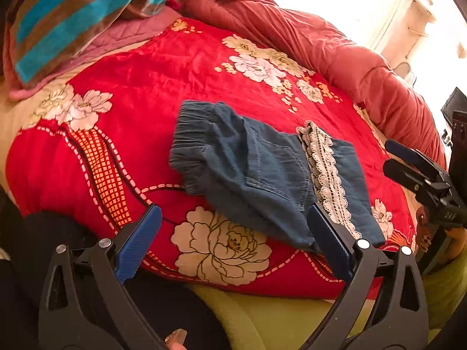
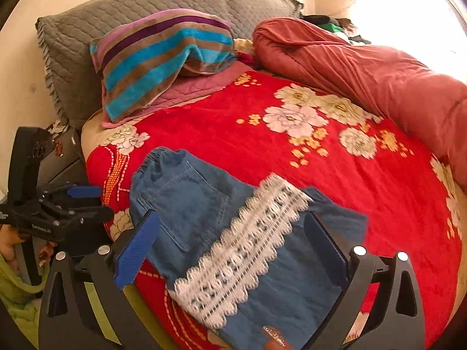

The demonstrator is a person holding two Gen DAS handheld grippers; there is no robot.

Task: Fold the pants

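1. Left gripper: jaws spread wide, nothing between the pads, held over the near edge of the bed. One blue pad sits just in front of the pants' near hem. No contact that I can confirm.
2. Right gripper: jaws also gaping, empty. The pants lie under and between the fingers in the right wrist view, but the pads don't press on the cloth.
3. Pants: blue denim, lying on the red floral blanket near its front edge, already doubled over, elastic waistband to the left, lace trim across the top layer. Looks like a fold or more is done; judgement only.
4. Risk: with both tongs free, the folded stack holds only by its own weight. A pad catching the lace or hem on a pass could drag the top layer open.
5. Risk: the lace is loose and open-weave, so a fingertip could snag in it and pull the fold askew.
6. Risk: the plush blanket is soft and lumpy. A pinch at the near hem may grab blanket too, or only one layer, giving a crooked fold.
7. Risk: the pants sit close to the bed's edge, and a tug toward the person could slide them off.
8. Farther back: striped towel, rolled reddish quilt, grey pillow. All well apart from the pants, no likely interference.
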